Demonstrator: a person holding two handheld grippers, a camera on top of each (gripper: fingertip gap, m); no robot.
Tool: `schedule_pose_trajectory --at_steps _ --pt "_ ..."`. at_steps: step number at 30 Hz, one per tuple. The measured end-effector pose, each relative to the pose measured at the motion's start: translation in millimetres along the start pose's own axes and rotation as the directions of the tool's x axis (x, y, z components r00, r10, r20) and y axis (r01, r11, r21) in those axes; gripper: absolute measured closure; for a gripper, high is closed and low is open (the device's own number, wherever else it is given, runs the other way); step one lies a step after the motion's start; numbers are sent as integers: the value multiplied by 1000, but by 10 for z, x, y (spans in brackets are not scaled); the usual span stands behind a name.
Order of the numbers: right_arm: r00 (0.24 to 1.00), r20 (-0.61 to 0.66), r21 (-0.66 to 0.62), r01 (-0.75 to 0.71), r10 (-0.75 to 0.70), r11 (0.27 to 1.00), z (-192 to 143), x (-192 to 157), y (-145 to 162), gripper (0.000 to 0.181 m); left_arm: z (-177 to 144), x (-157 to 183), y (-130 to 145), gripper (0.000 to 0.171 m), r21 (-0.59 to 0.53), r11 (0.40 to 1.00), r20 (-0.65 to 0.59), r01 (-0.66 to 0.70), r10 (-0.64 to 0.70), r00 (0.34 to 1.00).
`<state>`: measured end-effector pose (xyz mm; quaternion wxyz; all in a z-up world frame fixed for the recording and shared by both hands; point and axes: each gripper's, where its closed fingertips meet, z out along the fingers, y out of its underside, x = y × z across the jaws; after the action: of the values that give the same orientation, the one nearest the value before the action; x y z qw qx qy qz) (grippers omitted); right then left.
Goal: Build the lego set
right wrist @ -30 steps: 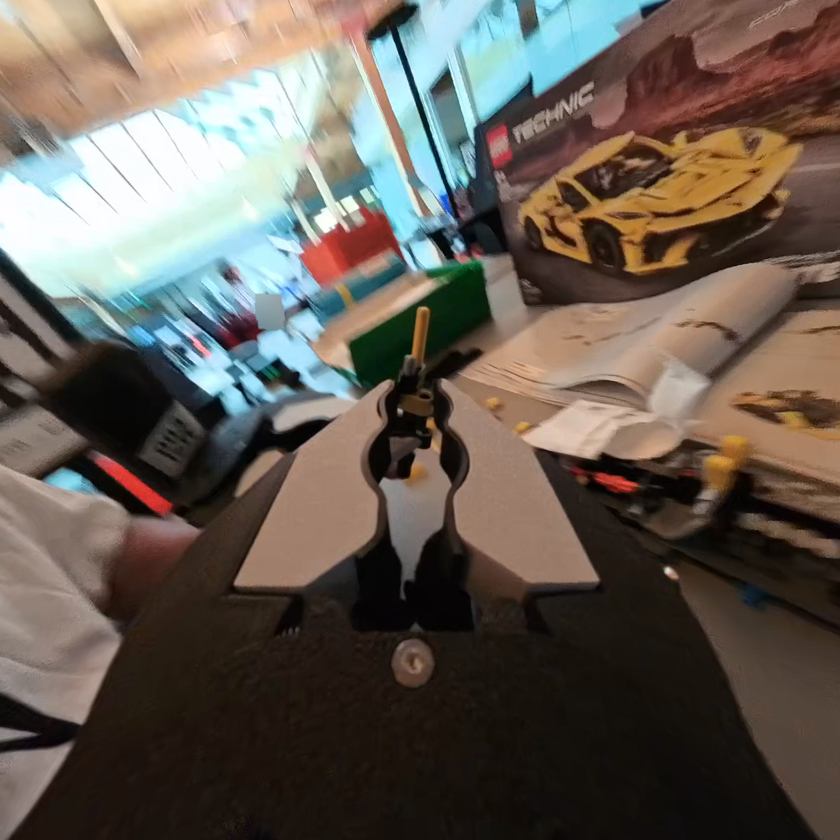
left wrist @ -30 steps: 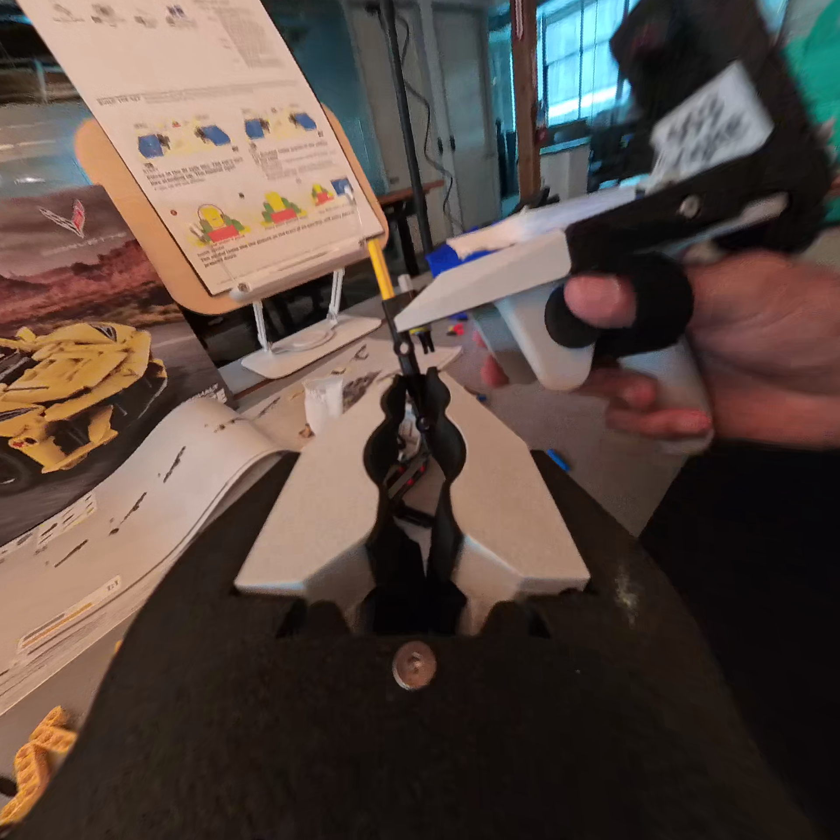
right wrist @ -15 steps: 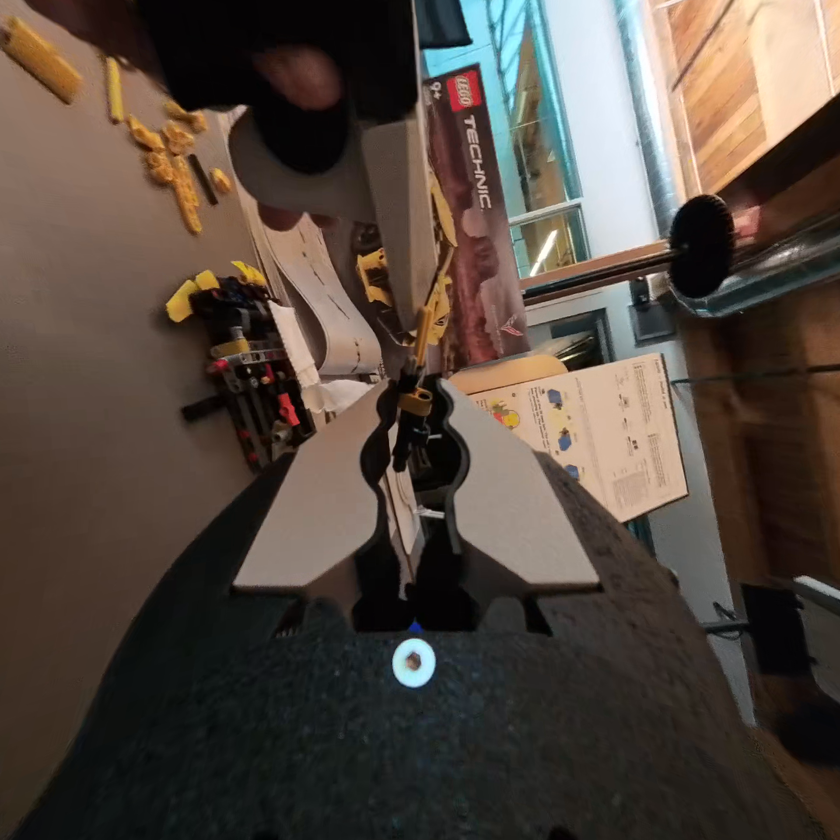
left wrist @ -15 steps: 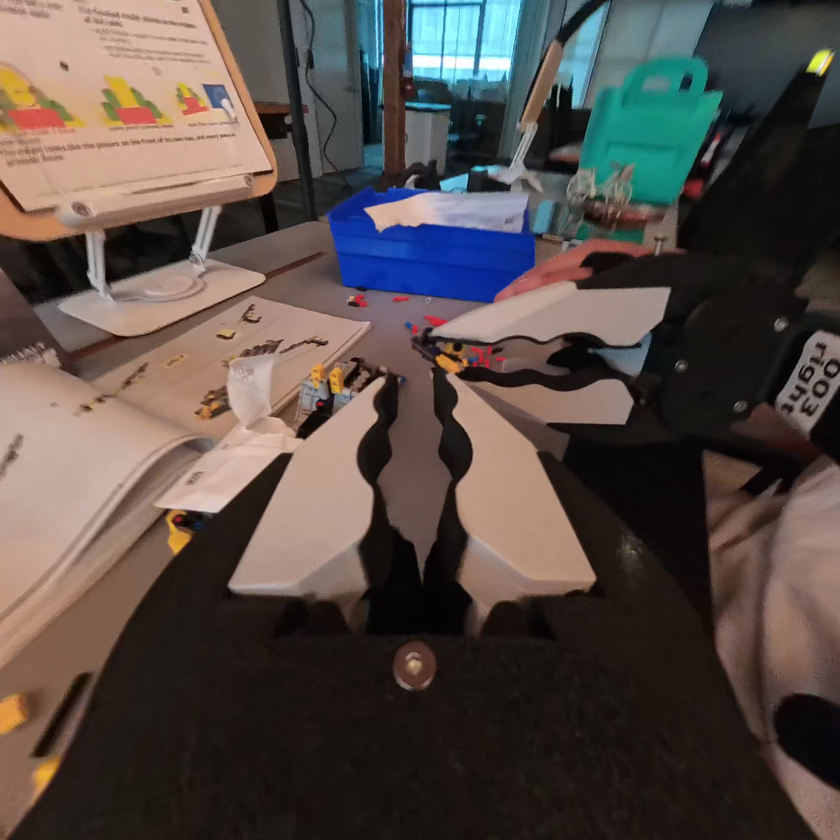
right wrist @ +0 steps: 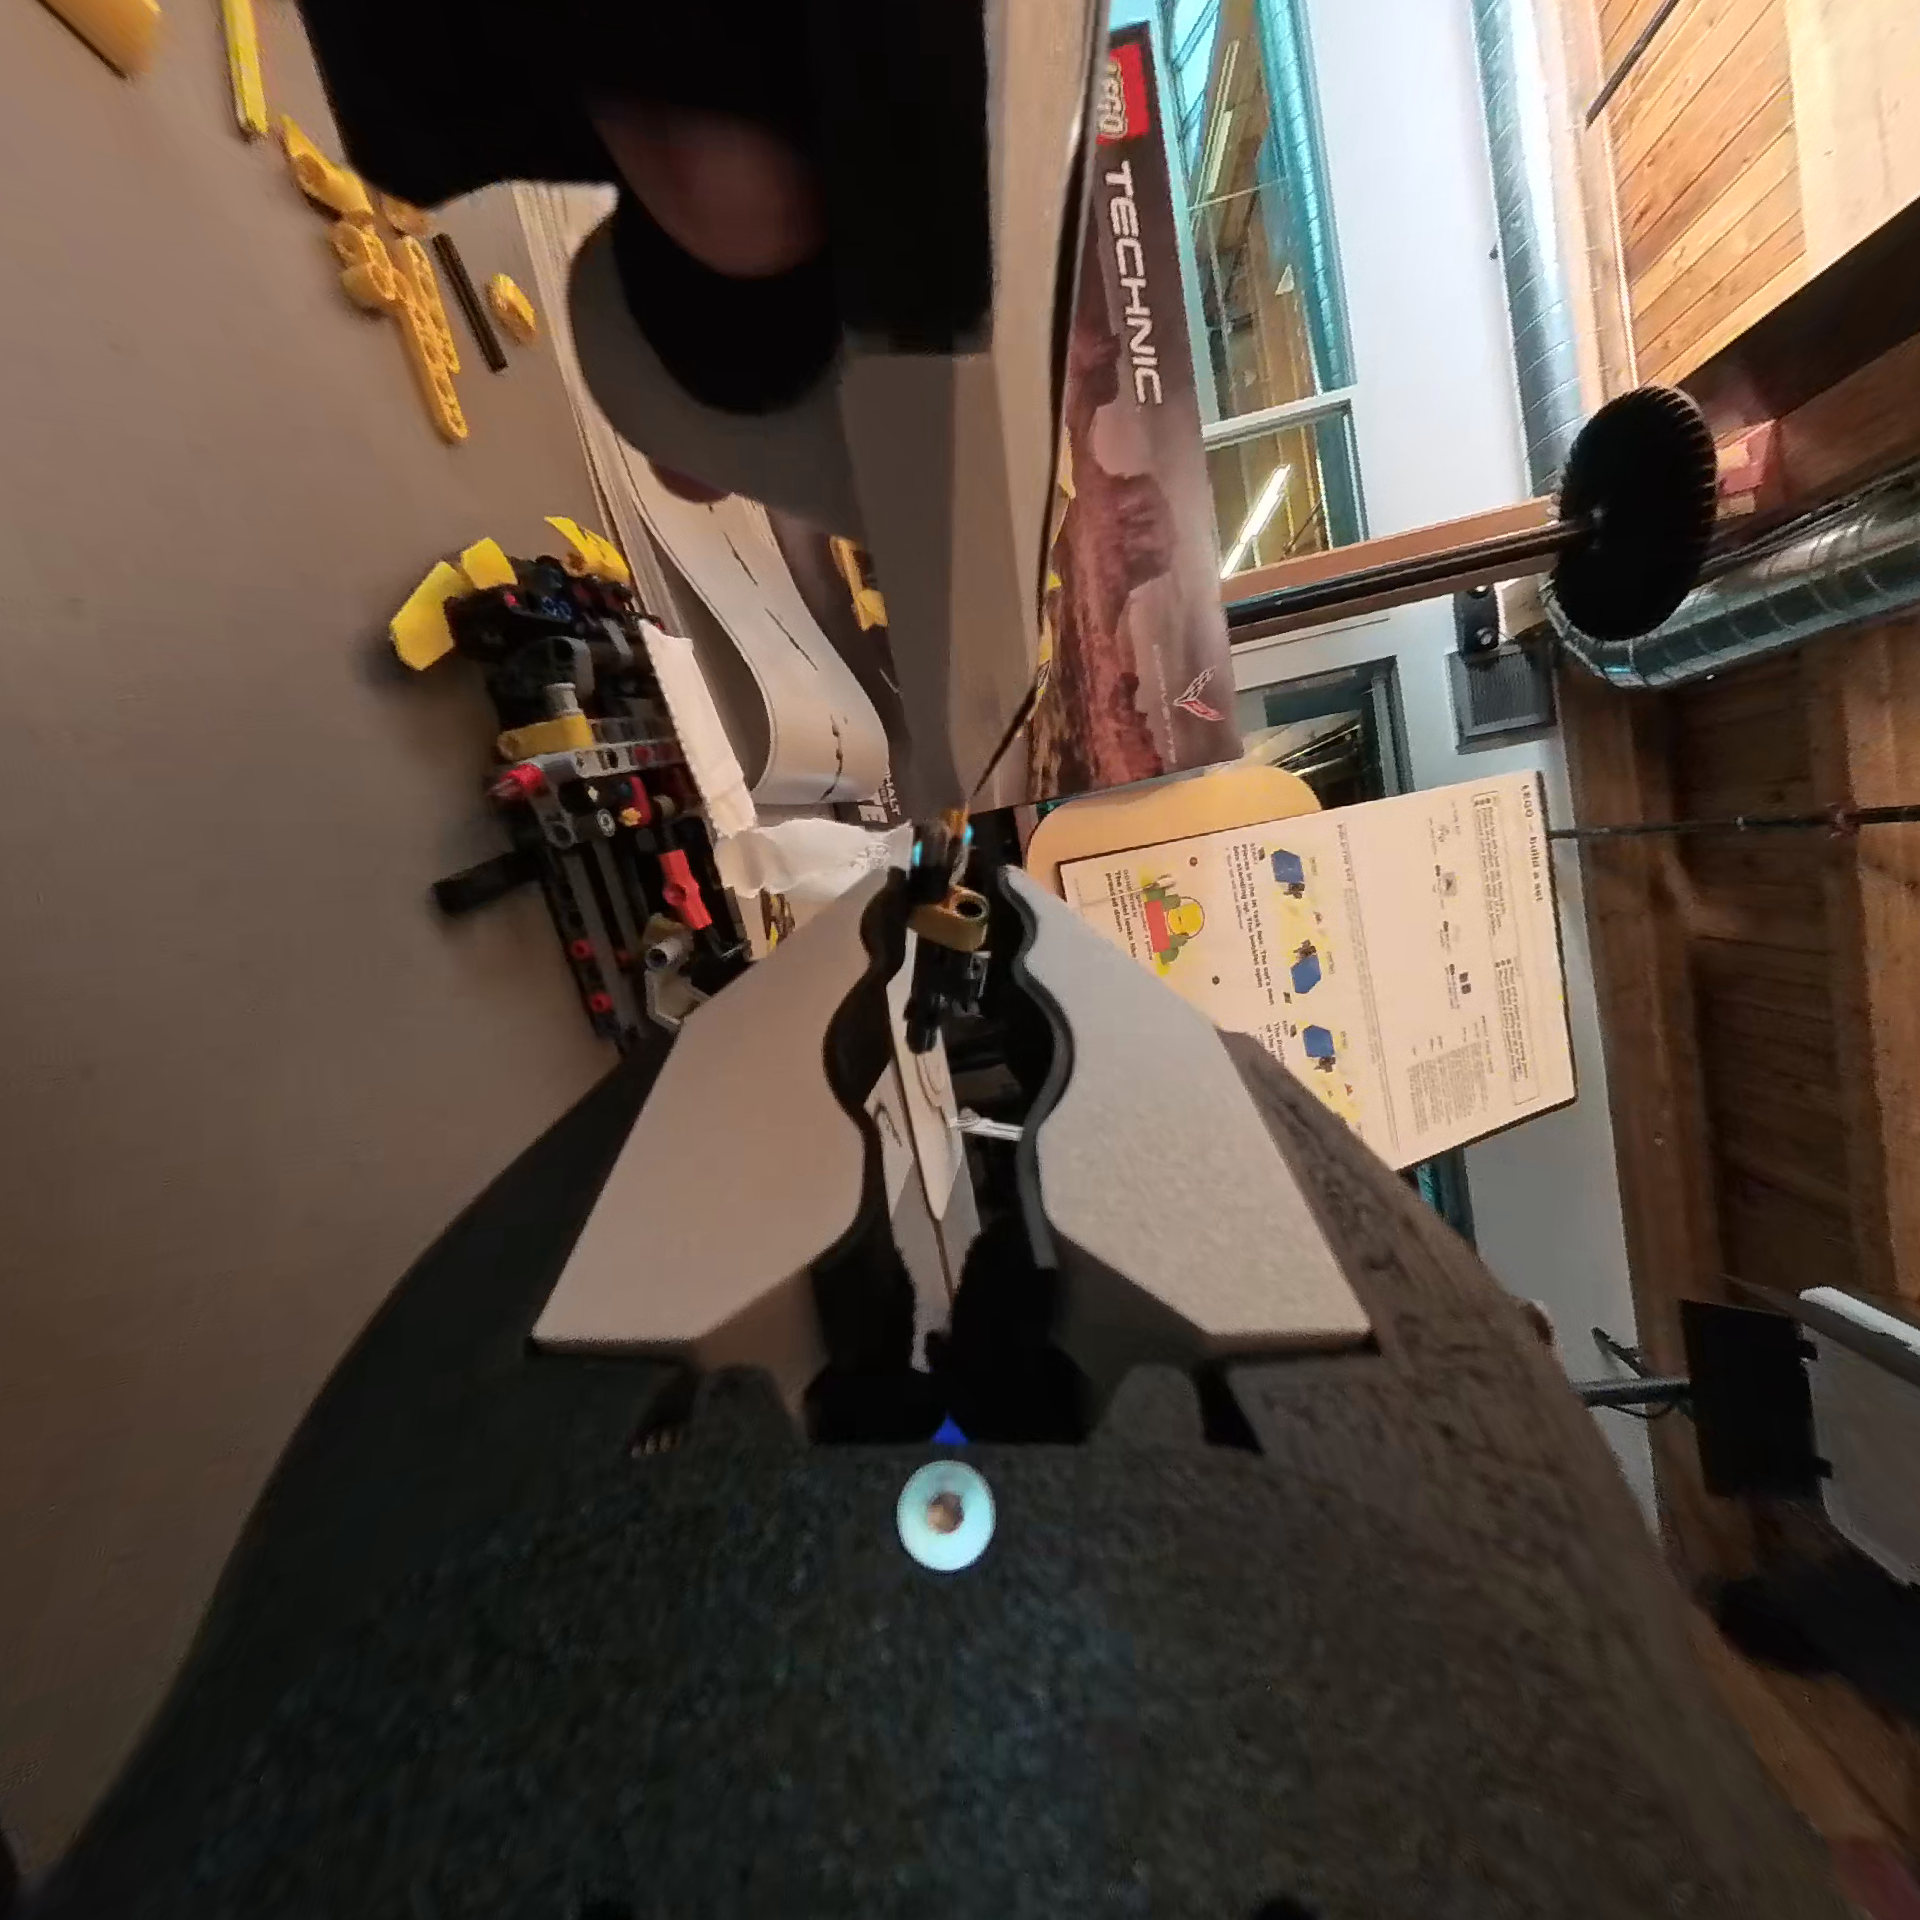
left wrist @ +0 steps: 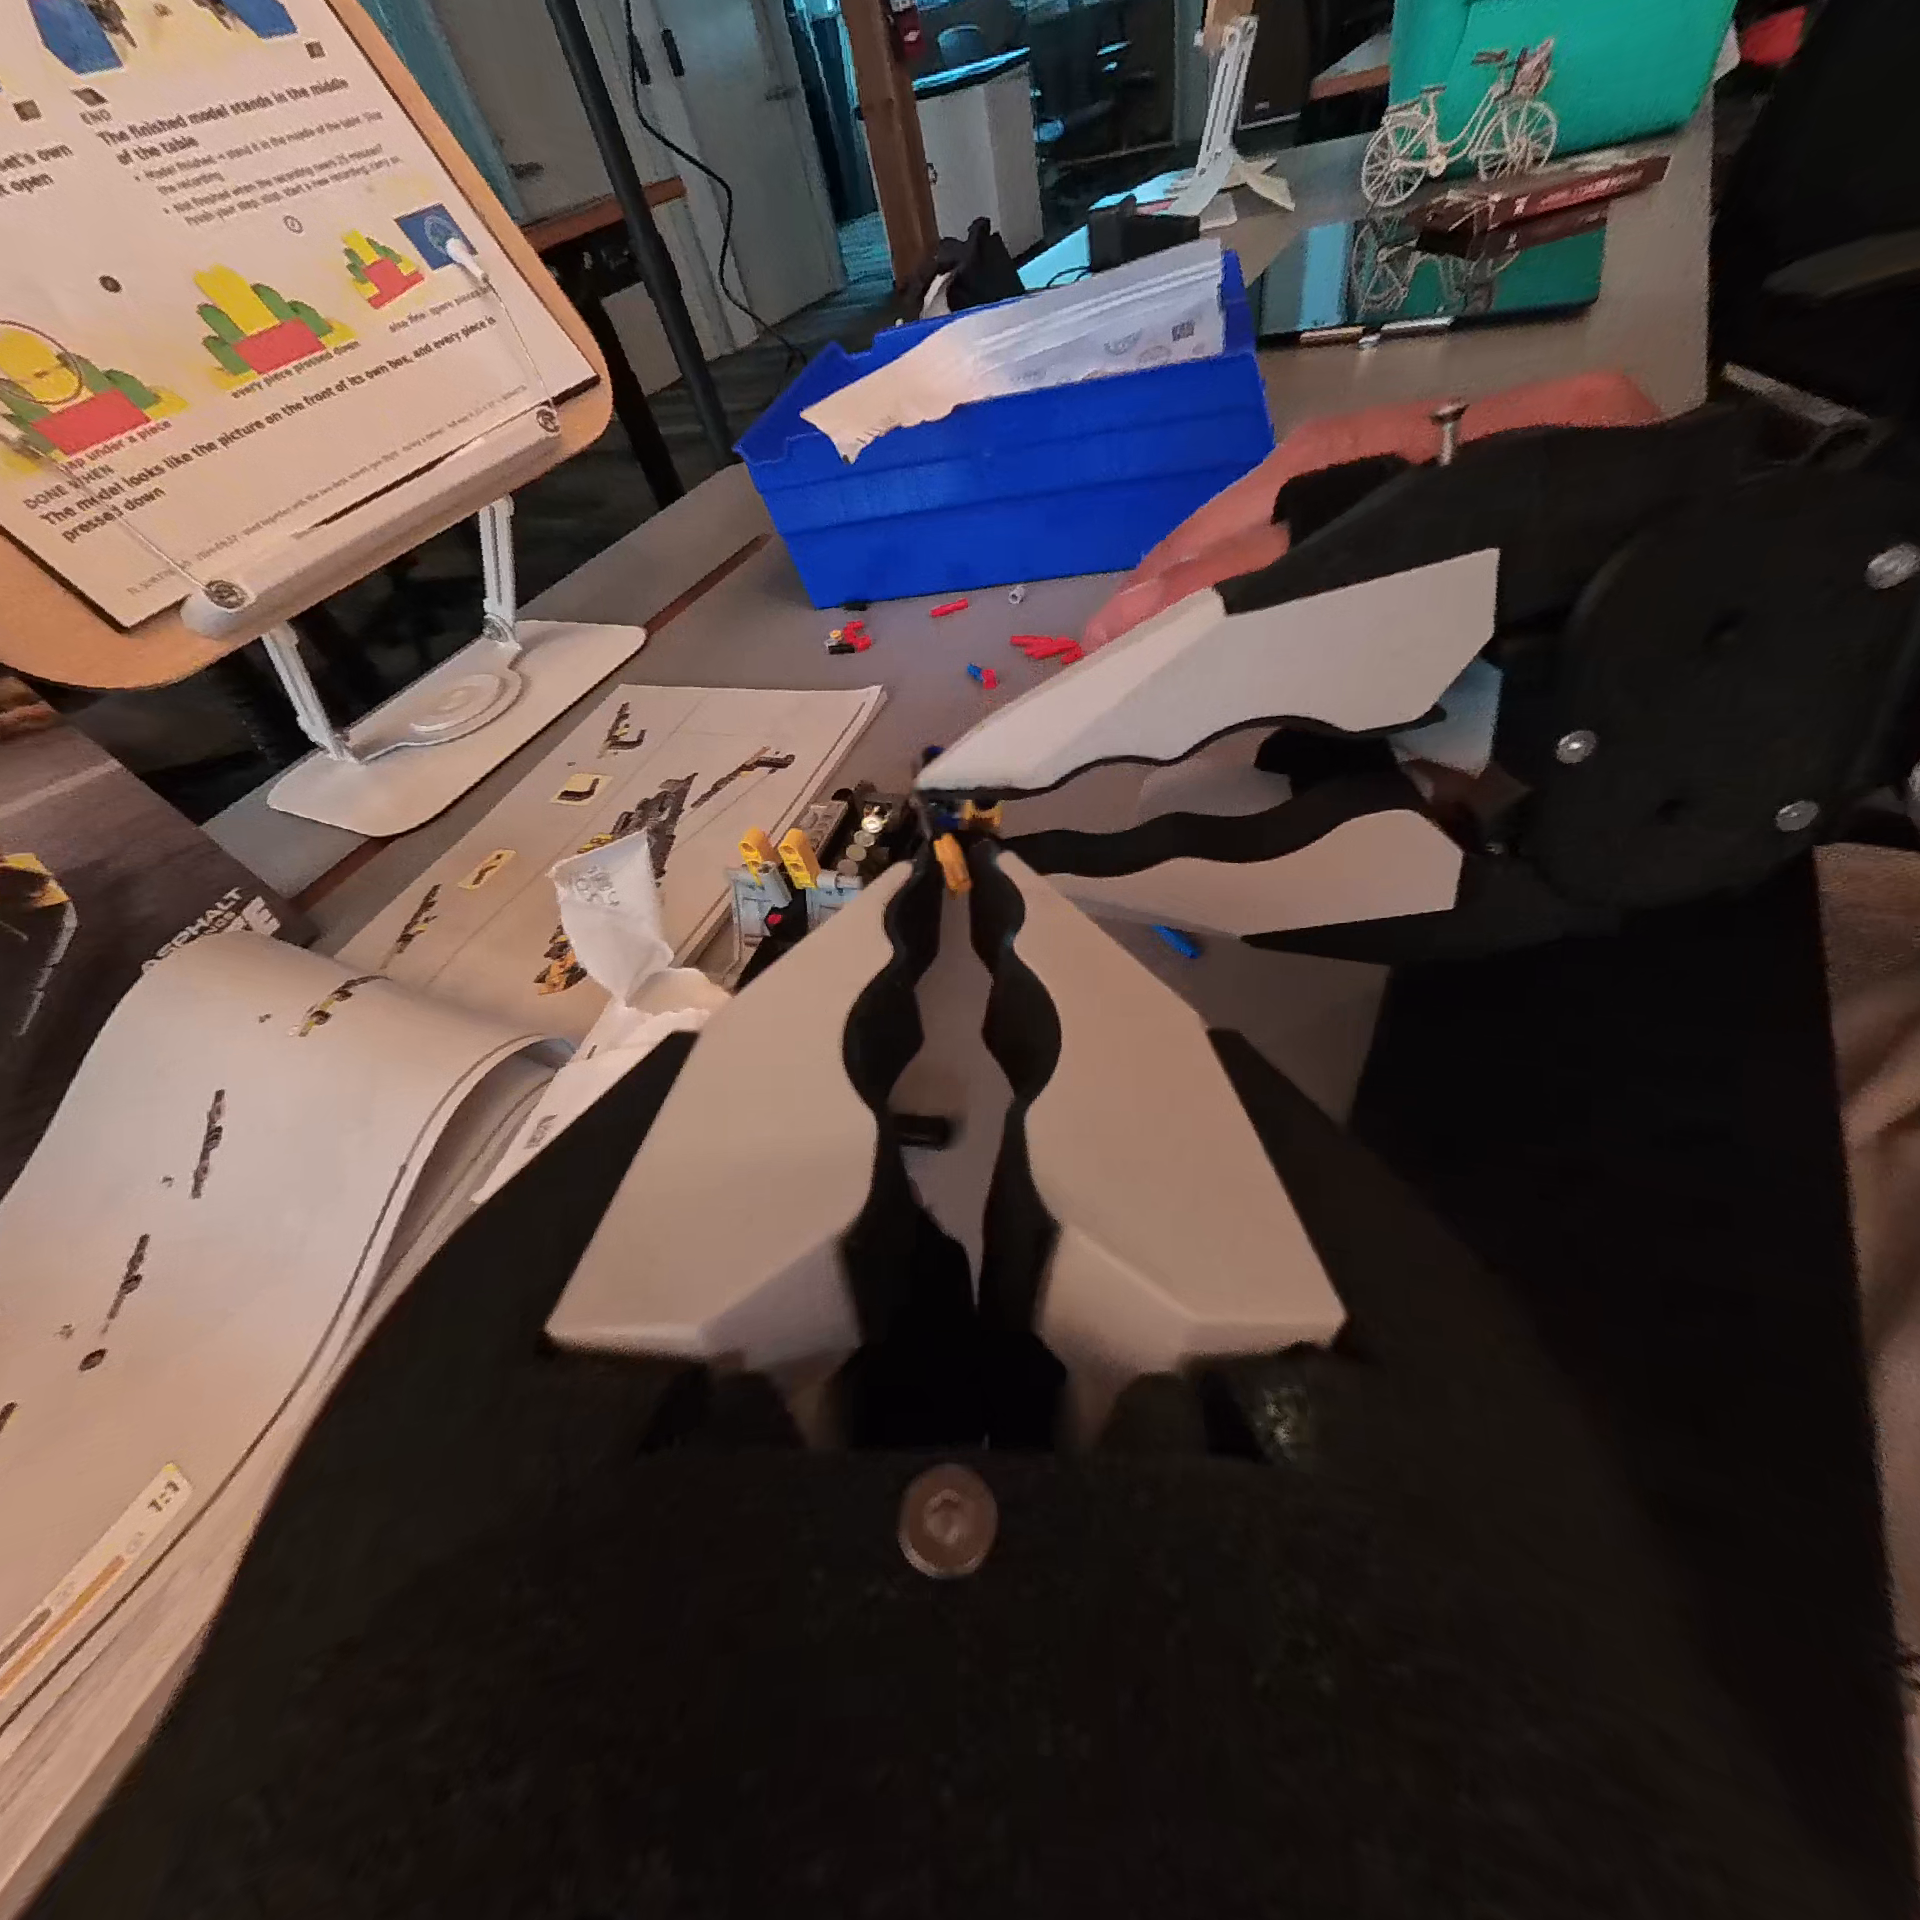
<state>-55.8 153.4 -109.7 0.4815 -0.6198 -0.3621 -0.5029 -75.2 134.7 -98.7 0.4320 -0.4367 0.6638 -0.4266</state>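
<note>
My right gripper (right wrist: 945,891) is rolled on its side and shut on a small black assembly with a yellow connector (right wrist: 951,923), held above the table. My left gripper (left wrist: 954,873) meets it tip to tip, its jaws nearly closed on the assembly's yellow end (left wrist: 951,864). In the left wrist view the right gripper (left wrist: 951,800) reaches in from the right. In the right wrist view the left gripper (right wrist: 940,821) comes in from the top. The partly built black, grey and yellow car chassis (right wrist: 592,810) lies on the table below, and it also shows in the left wrist view (left wrist: 805,868).
An open instruction booklet (left wrist: 260,1143) and a crumpled white bag (left wrist: 623,935) lie to the left. A blue bin (left wrist: 1018,488) stands behind, with loose red pieces (left wrist: 1039,646) in front of it. A sheet on a stand (left wrist: 260,312) is at the back left. Loose yellow pieces (right wrist: 416,301) lie near the set's box (right wrist: 1132,520). The grippers are tip to tip, or close to it.
The left gripper held the piece one second ago and was open and apart half a second ago. It has now moved up to the right gripper's tips and closed on the piece. The right gripper rolled sideways.
</note>
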Motion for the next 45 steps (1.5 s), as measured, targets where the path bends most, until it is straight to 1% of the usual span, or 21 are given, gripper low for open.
schedule_pose_trajectory --at_steps 4,6,7,8,9,10,12,15,18,19,20,21,24,25,28,31,34,37,40,43,45 --pt "999 33 19 -41 41 999 4 -47 27 167 39 -48 39 170 2 997 7 -77 76 997" --pt "984 78 55 -162 157 985 2 -57 31 167 65 -140 75 170 2 993 17 -115 115 993" --pt "971 90 64 -229 223 971 -5 -21 40 163 81 -192 104 171 -1 991 13 -132 132 991" --pt "946 110 74 -314 305 947 -13 31 48 157 90 -253 122 170 3 989 12 -150 150 989" --pt "902 152 79 -419 404 905 -20 83 54 152 92 -303 128 170 18 985 4 -172 172 985" --pt "843 189 76 -523 503 849 -15 153 80 149 84 -343 116 170 41 979 -8 -202 202 979" --pt "701 259 30 -693 664 720 53 274 202 149 65 -468 71 170 85 953 -1 -290 291 957" --pt "432 352 -126 -857 830 500 266 326 463 148 91 -773 28 170 101 895 48 -435 432 900" --pt "133 394 -235 -942 910 239 504 396 672 144 205 -1102 72 170 87 863 65 -497 493 868" --pt "57 396 -245 -955 916 165 582 432 741 142 258 -1213 115 170 75 863 66 -500 496 866" --pt "1 378 -251 -962 926 103 661 449 838 142 309 -1310 153 170 72 865 64 -496 492 868" --pt "-32 343 -258 -964 939 61 736 438 960 141 356 -1397 180 170 76 864 64 -497 494 867" --pt "-76 266 -265 -964 961 -3 846 357 1244 142 475 -1673 202 170 85 855 74 -511 506 859" --pt "-75 246 -267 -964 966 -7 856 317 1312 144 518 -1755 196 170 88 857 67 -507 503 862" --pt "-35 216 -255 -967 976 22 842 231 1444 152 651 -1989 216 170 70 855 46 -514 512 858" --pt "-59 237 -218 -976 970 -6 779 284 1432 156 736 -2075 435 170 16 899 -34 -437 437 899" --pt "-72 252 -235 -972 965 -11 741 239 1413 156 756 -2187 623 170 -33 905 -11 -424 424 905" --pt "-90 274 -255 -967 958 -18 715 200 1366 156 776 -2201 747 170 -86 880 -13 -467 467 884" --pt "-123 294 -268 -963 948 -41 690 189 1307 156 808 -2166 754 170 -91 875 -24 -476 476 879" --pt "-68 276 -275 -961 959 11 693 138 1337 157 843 -2162 736 170 -97 857 -9 -506 507 862" --pt "-63 279 -285 -958 958 20 691 116 1331 158 859 -2184 753 170 -133 819 9 -558 564 826"
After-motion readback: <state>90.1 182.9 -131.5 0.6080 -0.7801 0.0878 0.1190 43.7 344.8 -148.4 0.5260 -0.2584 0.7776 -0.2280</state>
